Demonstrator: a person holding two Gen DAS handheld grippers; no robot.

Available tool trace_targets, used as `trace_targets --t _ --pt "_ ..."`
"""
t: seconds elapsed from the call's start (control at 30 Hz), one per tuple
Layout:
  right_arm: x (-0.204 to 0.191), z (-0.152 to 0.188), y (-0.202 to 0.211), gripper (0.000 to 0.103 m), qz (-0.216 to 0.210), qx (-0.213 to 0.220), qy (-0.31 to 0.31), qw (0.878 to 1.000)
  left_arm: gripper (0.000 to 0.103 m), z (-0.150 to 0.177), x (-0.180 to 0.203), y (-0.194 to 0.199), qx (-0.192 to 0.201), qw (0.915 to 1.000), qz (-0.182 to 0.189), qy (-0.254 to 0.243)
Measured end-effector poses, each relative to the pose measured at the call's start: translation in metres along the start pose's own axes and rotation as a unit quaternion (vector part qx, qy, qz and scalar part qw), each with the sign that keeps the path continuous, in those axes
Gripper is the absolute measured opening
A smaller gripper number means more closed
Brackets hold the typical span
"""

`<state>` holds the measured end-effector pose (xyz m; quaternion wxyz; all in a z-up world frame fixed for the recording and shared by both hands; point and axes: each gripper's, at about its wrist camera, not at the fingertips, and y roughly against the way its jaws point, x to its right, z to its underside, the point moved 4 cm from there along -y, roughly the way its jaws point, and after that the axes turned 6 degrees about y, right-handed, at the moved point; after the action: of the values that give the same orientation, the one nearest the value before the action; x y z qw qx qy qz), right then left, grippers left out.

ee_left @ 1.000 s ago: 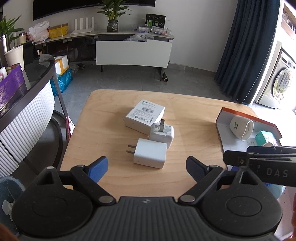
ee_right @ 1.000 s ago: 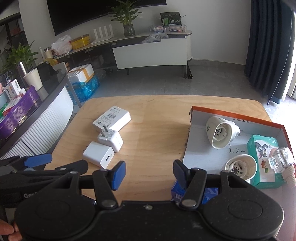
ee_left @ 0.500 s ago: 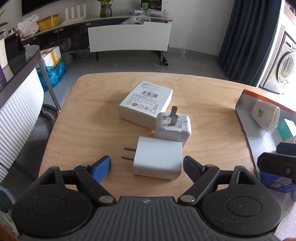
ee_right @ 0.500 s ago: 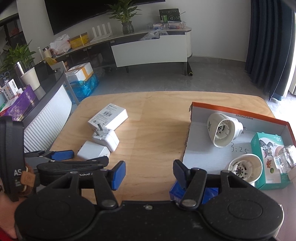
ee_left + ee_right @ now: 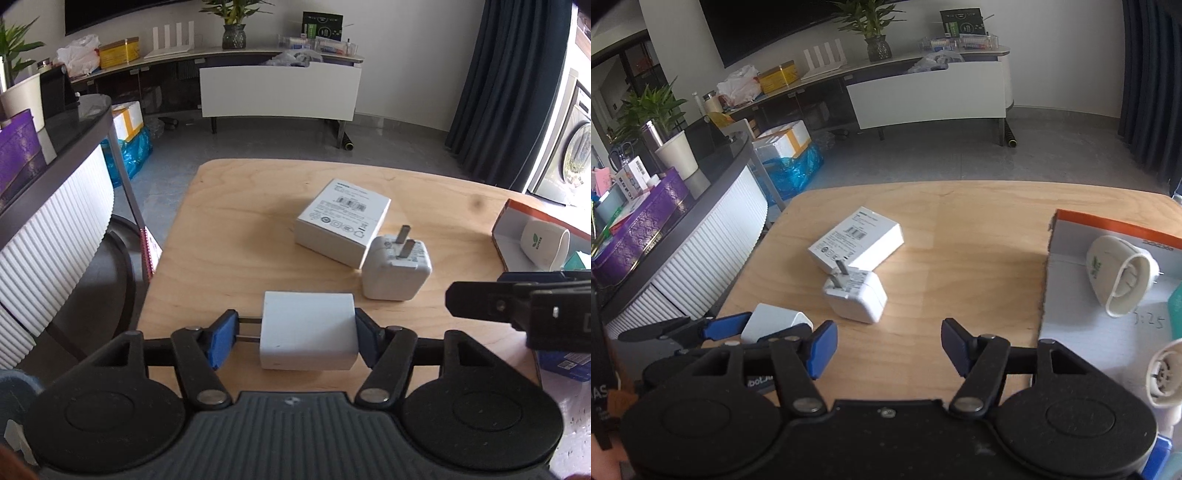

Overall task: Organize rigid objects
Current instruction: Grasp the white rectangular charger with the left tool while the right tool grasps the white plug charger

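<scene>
A flat white charger (image 5: 308, 339) lies on the wooden table (image 5: 236, 258) with its two prongs pointing left. My left gripper (image 5: 295, 339) is closing around it: the left pad (image 5: 223, 339) meets the prong tips and the right pad touches the body. A cube charger (image 5: 397, 273) with prongs up leans on a white box (image 5: 343, 221) just beyond. In the right wrist view my right gripper (image 5: 888, 347) hovers over bare table, jaws opening, nothing between them. The cube charger (image 5: 857, 297) sits ahead of it and the flat charger (image 5: 775, 323) to its left.
An orange-rimmed cardboard tray (image 5: 1108, 223) at the table's right holds a white cup-shaped item (image 5: 1115, 277), another white round piece (image 5: 1165, 376) and a teal box. A blue box (image 5: 569, 363) lies at the near right. A ribbed white counter (image 5: 701, 258) stands left of the table.
My left gripper moved forward and down onto the flat charger and its jaws narrowed around it. My right gripper swung left toward the chargers and its jaws widened.
</scene>
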<state>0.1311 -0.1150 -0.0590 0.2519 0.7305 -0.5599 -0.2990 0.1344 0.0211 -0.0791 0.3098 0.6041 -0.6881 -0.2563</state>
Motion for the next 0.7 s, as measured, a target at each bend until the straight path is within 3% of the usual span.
trace_targets --t 0.13,0.37,0.43,0.53,0.7 --pt "-0.014 -0.011 -0.025 0.079 -0.009 -0.005 -0.007 1.0 0.066 -0.008 -0.01 0.008 0.013 0.9997 -0.015 0.014" --pt "-0.029 -0.019 -0.061 0.077 0.011 -0.018 -0.018 1.0 0.066 -0.015 -0.019 0.009 0.023 0.9989 -0.027 0.031" --pt "-0.029 -0.019 -0.066 0.06 0.019 -0.019 -0.019 0.999 0.066 -0.016 -0.017 0.008 0.022 0.9989 -0.03 0.03" --pt "-0.026 -0.019 -0.069 0.051 0.02 -0.017 -0.019 0.999 0.066 -0.015 -0.019 0.007 0.02 0.9989 -0.03 0.031" --pt "-0.022 -0.015 -0.055 0.051 0.023 -0.008 -0.012 1.0 0.066 -0.015 -0.023 0.013 0.023 0.9987 -0.026 0.038"
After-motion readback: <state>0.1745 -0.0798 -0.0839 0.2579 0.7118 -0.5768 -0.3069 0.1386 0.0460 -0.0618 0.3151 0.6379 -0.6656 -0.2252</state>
